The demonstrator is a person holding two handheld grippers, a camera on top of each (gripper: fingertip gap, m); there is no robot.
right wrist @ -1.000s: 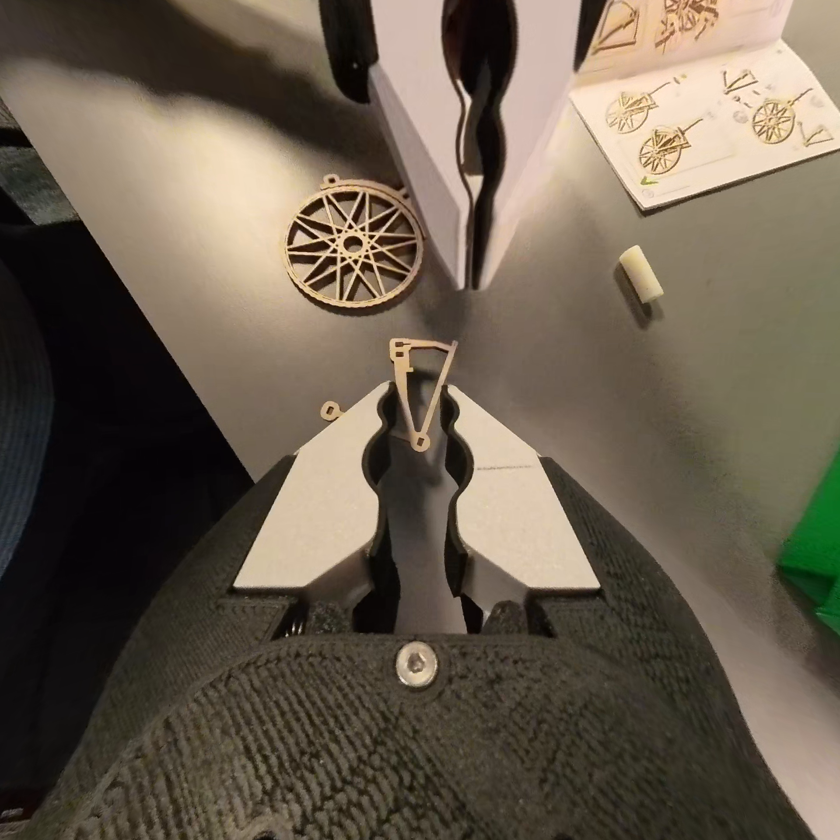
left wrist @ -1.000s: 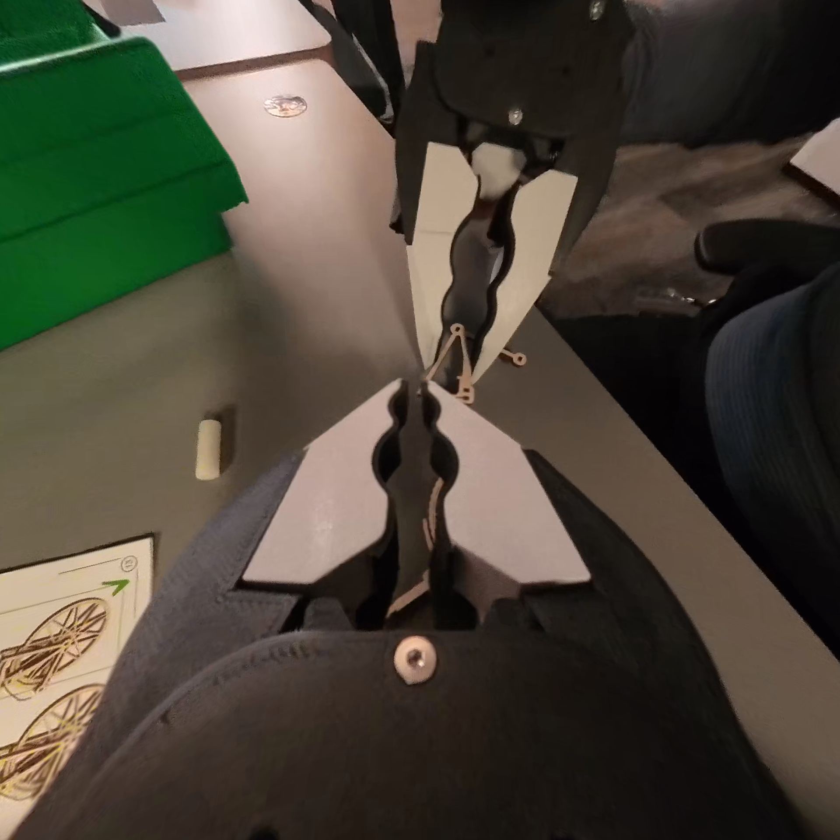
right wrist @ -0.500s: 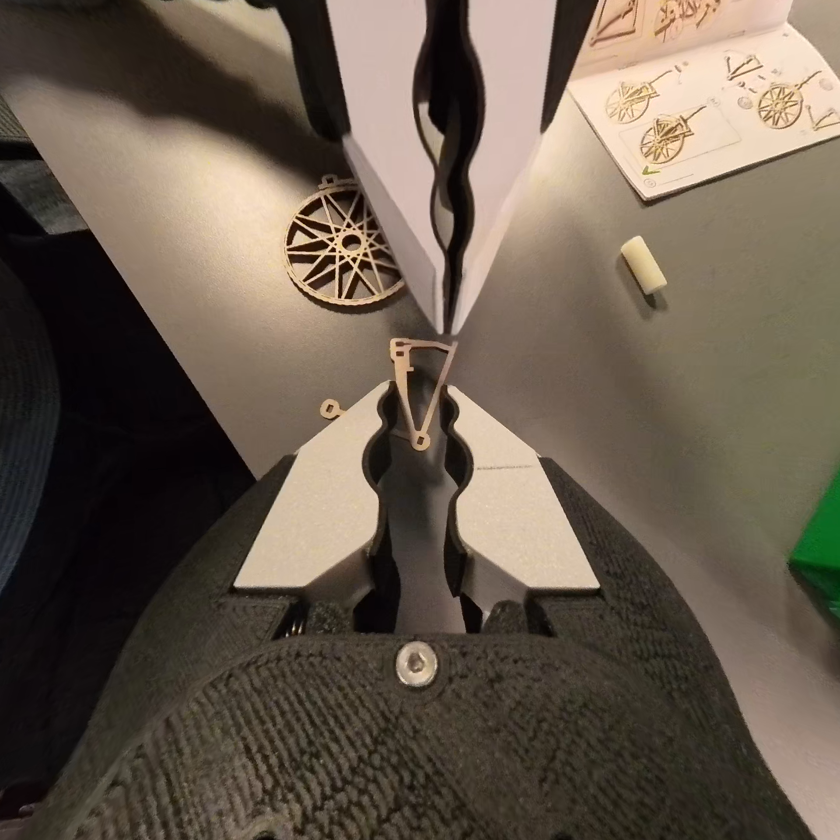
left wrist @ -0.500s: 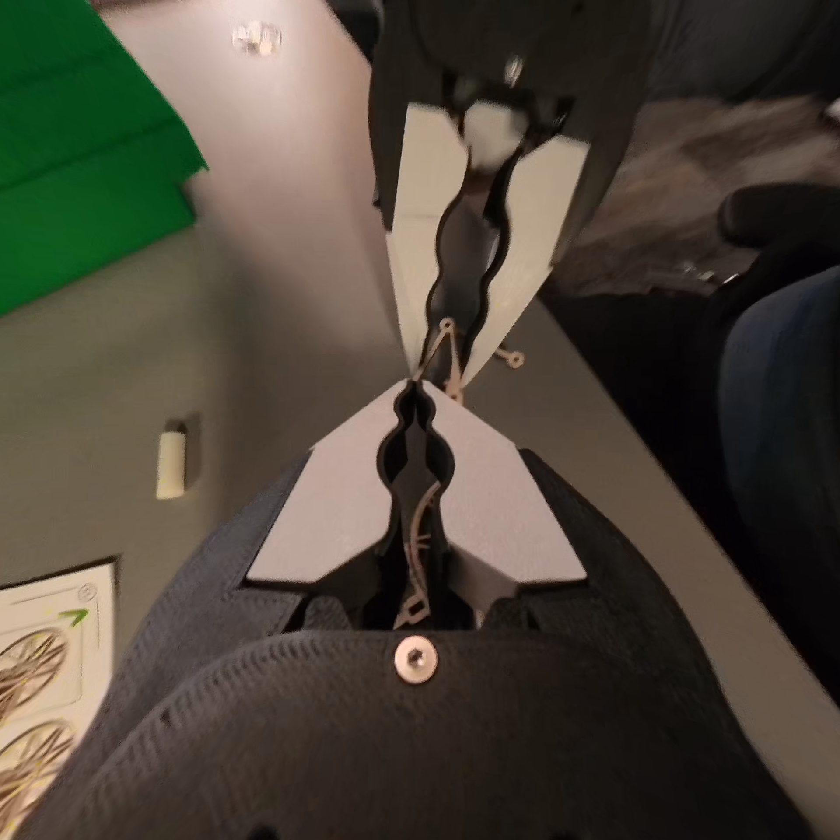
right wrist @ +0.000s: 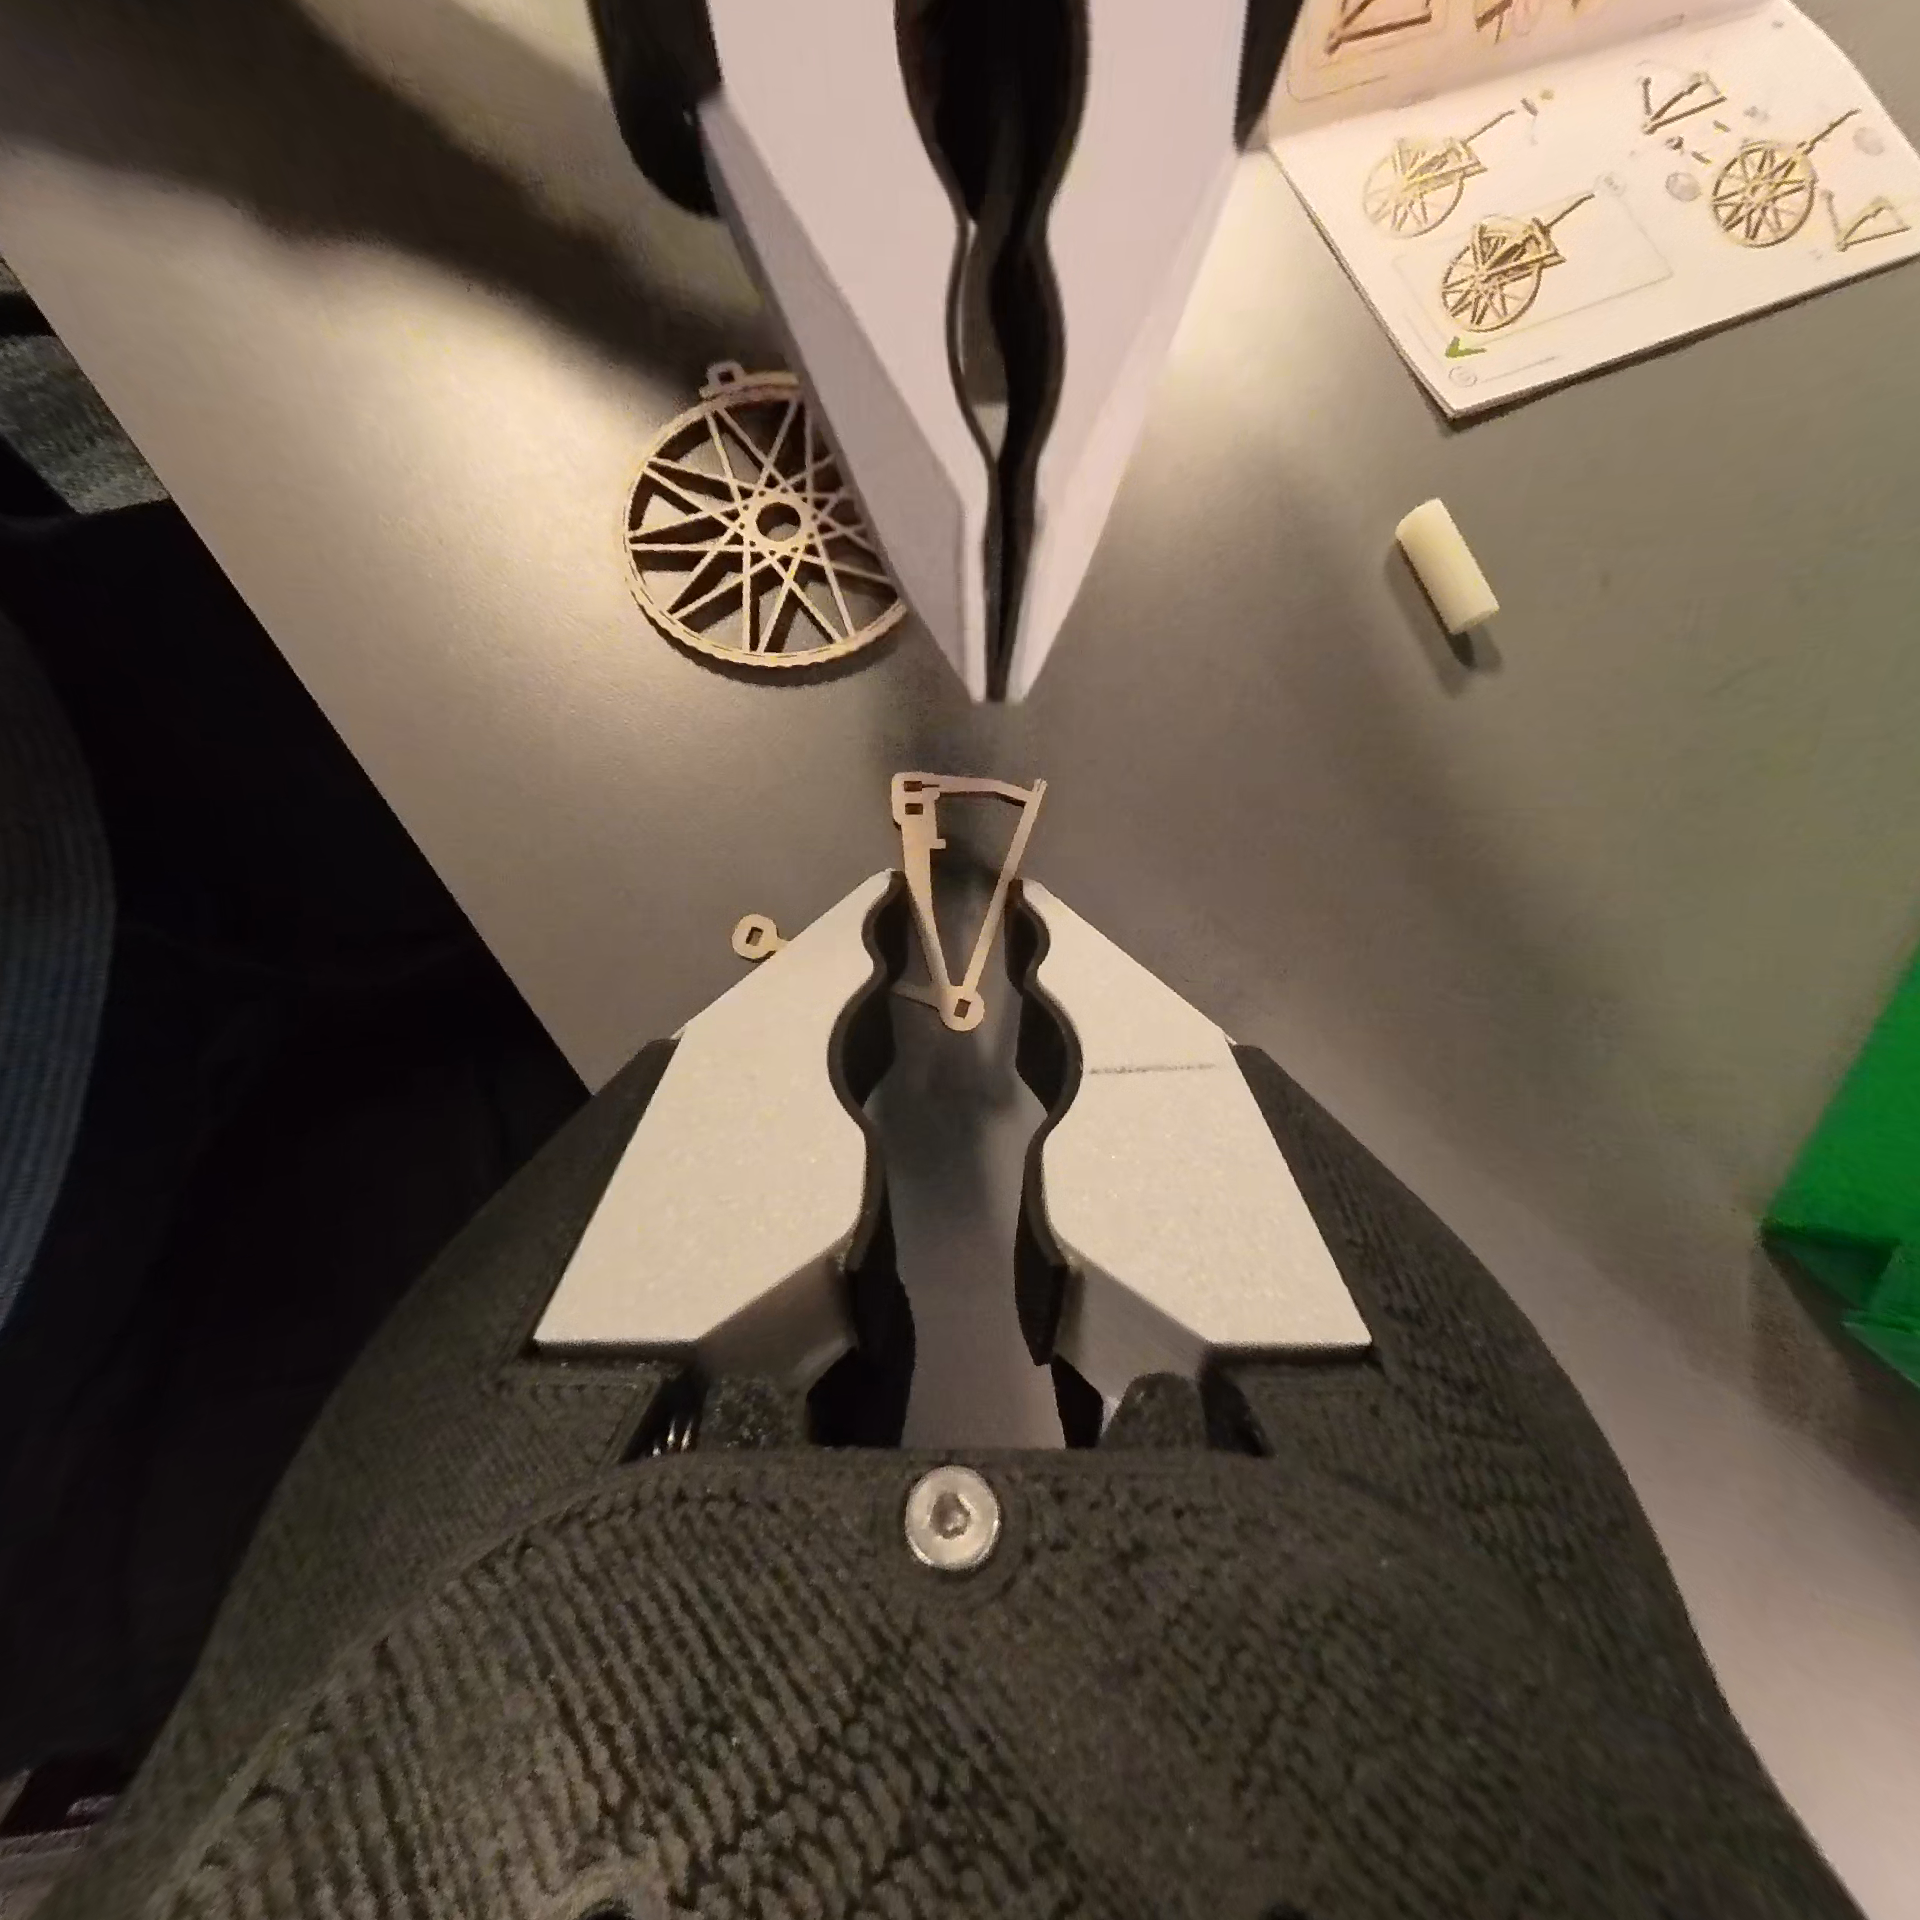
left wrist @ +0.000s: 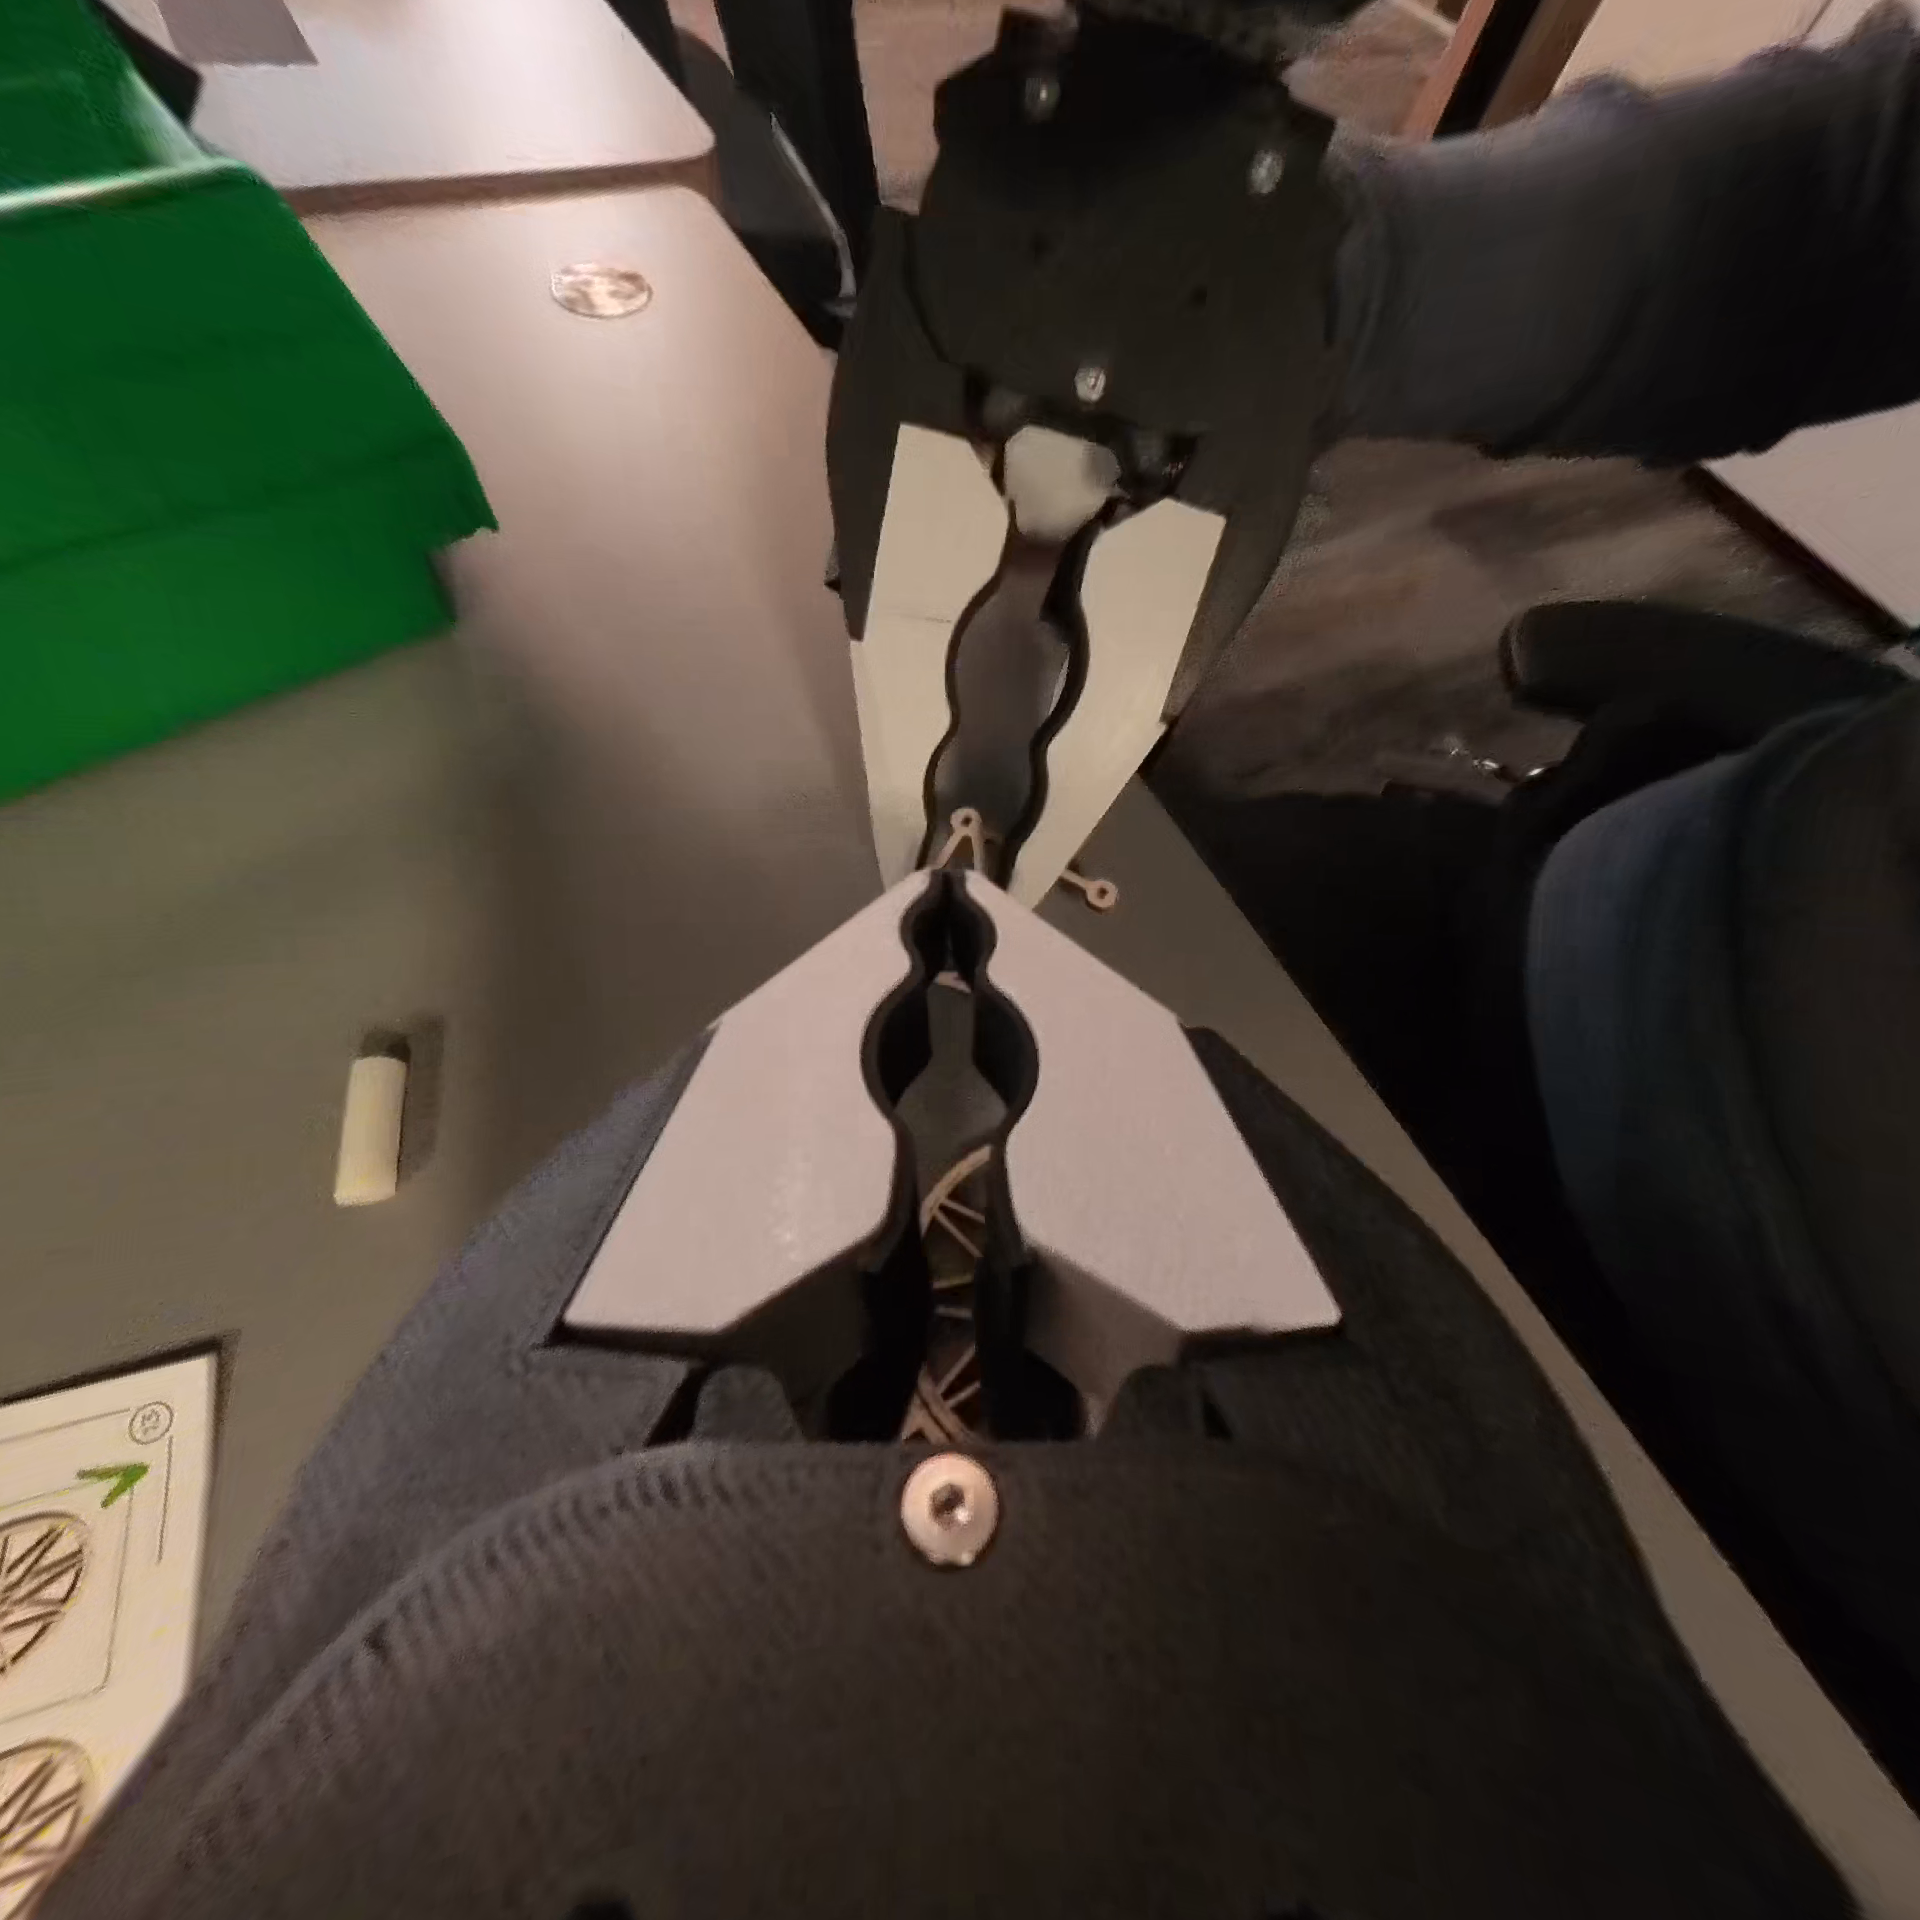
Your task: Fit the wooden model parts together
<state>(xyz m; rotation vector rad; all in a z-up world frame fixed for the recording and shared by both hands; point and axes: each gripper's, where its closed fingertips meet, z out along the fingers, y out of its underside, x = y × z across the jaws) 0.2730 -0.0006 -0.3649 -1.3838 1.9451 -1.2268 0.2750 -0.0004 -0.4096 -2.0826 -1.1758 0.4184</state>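
My right gripper (right wrist: pixel 958 896) is shut on a thin triangular wooden frame (right wrist: pixel 961 883), whose wide end sticks out past the fingertips just above the grey table (right wrist: pixel 416 364). A small ring-ended tab (right wrist: pixel 753 935) shows beside its left finger. My left gripper (right wrist: pixel 992 688) is shut and empty, its tip pointing at the frame with a short gap between them. A wooden spoked wheel (right wrist: pixel 727 561) lies flat on the table, partly hidden behind the left gripper. In the left wrist view, the left gripper (left wrist: pixel 945 883) faces the frame (left wrist: pixel 966 828), with the wheel (left wrist: pixel 961 1236) visible through the finger gap.
A green box (left wrist: pixel 187 468) stands at the table's back left. An instruction sheet (right wrist: pixel 1610 208) and a small white cylinder (right wrist: pixel 1447 566) lie near it. The table edge runs diagonally close to the wheel, with a person's leg (left wrist: pixel 1714 1039) beyond it. A sleeve (left wrist: pixel 1610 260) holds the right gripper. My right fingertips sit around 5 cm from my left ones. The wheel (left wrist: pixel 961 1236) is about equally far from each gripper, around 7 cm.
My left gripper moved in until its tip nearly touched the frame, then drew back a little. The right gripper has kept still with the frame in it.
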